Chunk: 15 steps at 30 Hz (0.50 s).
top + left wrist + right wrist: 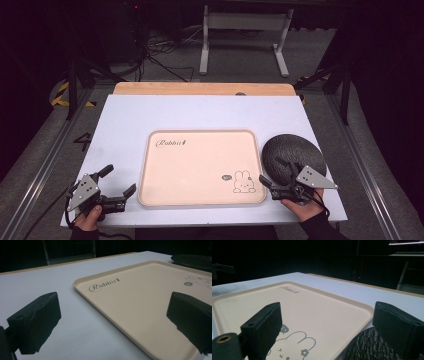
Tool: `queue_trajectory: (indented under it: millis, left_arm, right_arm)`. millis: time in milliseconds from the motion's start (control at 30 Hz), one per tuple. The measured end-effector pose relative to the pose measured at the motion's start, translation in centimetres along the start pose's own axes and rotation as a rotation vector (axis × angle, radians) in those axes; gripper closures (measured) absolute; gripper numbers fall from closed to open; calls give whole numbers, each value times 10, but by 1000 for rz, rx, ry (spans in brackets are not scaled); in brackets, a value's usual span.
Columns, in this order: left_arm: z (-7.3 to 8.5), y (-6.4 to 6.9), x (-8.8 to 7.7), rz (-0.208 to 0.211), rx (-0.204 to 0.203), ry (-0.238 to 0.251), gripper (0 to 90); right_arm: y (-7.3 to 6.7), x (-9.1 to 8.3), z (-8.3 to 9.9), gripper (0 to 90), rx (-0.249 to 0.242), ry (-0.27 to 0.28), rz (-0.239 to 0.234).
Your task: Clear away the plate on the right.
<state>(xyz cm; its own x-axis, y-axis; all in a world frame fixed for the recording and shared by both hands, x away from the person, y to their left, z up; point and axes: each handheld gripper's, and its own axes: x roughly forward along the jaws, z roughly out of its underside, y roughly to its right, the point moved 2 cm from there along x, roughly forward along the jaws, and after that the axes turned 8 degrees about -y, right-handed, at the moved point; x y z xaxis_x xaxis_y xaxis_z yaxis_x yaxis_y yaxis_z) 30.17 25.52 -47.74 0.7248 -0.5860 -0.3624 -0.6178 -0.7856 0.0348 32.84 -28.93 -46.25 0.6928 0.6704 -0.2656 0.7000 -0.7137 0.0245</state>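
Lying flat mid-worktop: cream tray [200, 167], landscape, empty, "Rabbit" script at its far-left corner, rabbit drawing [243, 181] at near-right corner. Worktop [200, 112] is white, with a wooden strip along the far edge.

Black textured round plate [291, 157] sits on the worktop just right of the tray, near its right rim; touching or not, cannot tell. In the right gripper view the plate [367, 347] shows low right, its ribbed surface below the right-hand jaw.

Left gripper [117, 182] at the near-left corner of the worktop, held by the left hand [89, 220], jaws spread wide, nothing between them, pointing toward the tray's left edge. Left gripper view: tray rim [82, 288] runs between the two jaws, one jaw over bare worktop, the other over the tray.

Right gripper [272, 172] at near-right, held by the right hand [305, 207], jaws released and wide apart, empty, hovering over the gap where tray corner and plate meet. Grey three-cornered plate on top of each gripper.

Beyond the worktop: dark floor, cables, a grey frame stand [245, 37].
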Motion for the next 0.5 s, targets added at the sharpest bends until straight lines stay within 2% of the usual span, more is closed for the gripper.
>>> queue_trajectory:
  millis: [67,500]
  left_arm:
    - [0,-1,0,-4,-9,5,2]
    - [0,1,1,-6,6,-13,2]
  right_arm:
    - [0,0,0,95,4,-1,0]
    - [1,0,-1,120,23,-9,0]
